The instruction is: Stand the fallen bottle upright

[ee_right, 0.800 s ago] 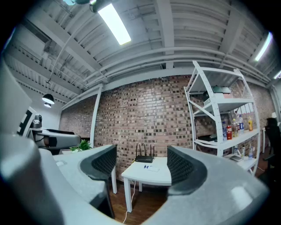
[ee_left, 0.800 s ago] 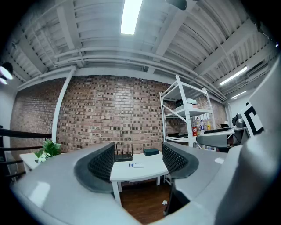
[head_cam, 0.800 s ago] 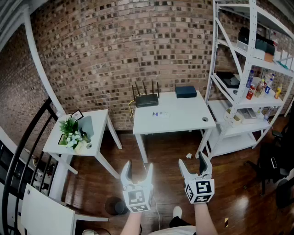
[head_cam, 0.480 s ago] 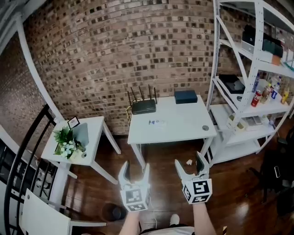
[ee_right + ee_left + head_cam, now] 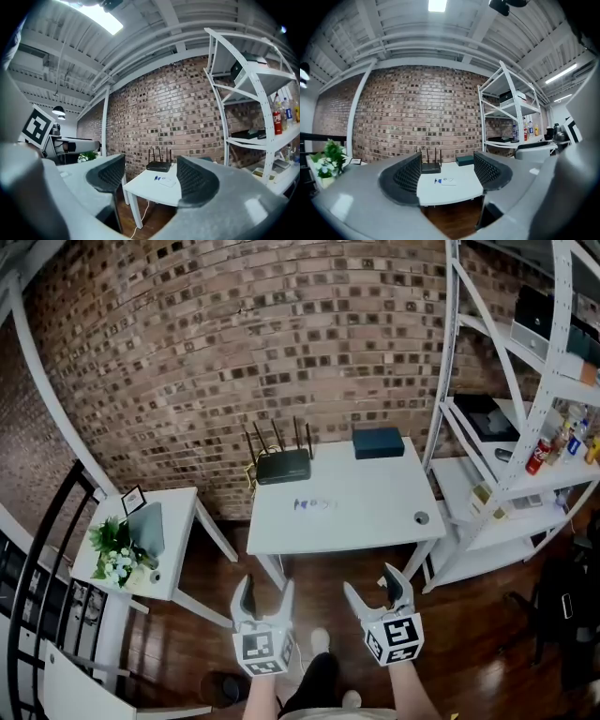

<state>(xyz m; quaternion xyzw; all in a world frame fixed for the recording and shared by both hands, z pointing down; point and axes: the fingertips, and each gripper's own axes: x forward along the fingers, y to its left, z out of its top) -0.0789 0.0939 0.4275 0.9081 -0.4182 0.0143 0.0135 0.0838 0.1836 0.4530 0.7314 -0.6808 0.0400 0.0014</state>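
Head view: looks steeply down on two tools held side by side over the wooden floor (image 5: 487,634), in front of a white surface (image 5: 375,512) and well apart from it.
Left tool (image 5: 266,587): stands open, grips nothing, points level toward the surface.
Left gripper view: shows both mesh pads parted, with only the far surface and the brick wall (image 5: 417,112) in the gap.
Right tool (image 5: 373,582): stands open too, holds nothing, points level.
Right gripper view: shows the pads parted, with the surface's corner and leg beyond them.
Bottle (image 5: 314,504): lies flat near the middle of the white surface, clear with blue on it, too small for more detail; touched by neither tool.
Router (image 5: 282,465): sits at the back left of the surface, antennas up, against the wall.
Dark box (image 5: 379,442): rests at the back right, apart from the router.
Shelf rack (image 5: 506,474): stands just right of the surface, carries small bottles and a red can.
Side surface (image 5: 178,521): stands to the left, bears a plant (image 5: 114,554) with white flowers.
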